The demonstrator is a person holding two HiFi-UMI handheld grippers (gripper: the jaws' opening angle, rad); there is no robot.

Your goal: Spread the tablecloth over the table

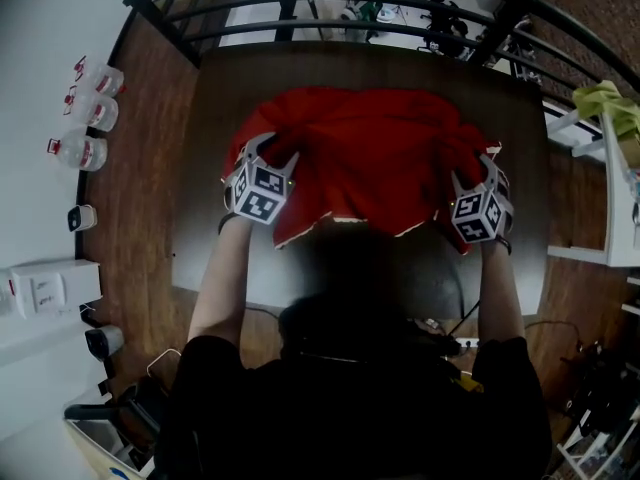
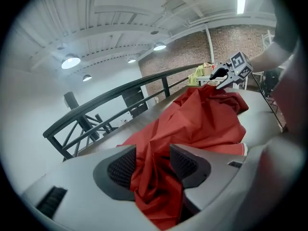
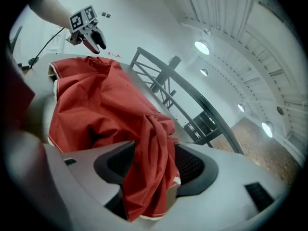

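A red tablecloth point(image 1: 370, 158) with a pale hem lies bunched on the dark table point(image 1: 225, 78). My left gripper point(image 1: 272, 153) is at its near left corner and my right gripper point(image 1: 472, 171) at its near right corner. In the left gripper view a thick fold of tablecloth point(image 2: 207, 114) fills the gap between the pads of my left gripper point(image 2: 153, 165) and rises to them. In the right gripper view a gathered fold of tablecloth point(image 3: 96, 100) is likewise between the pads of my right gripper point(image 3: 153, 165), its hem hanging below. Each view shows the other gripper: right gripper point(image 2: 219, 76), left gripper point(image 3: 94, 40).
A dark metal railing point(image 1: 350, 13) runs along the table's far side. Plastic bottles point(image 1: 90, 108) and white boxes point(image 1: 45, 288) stand on the floor at the left. A power strip and cables point(image 1: 445, 343) lie by the near edge. White shelving point(image 1: 600, 188) is at the right.
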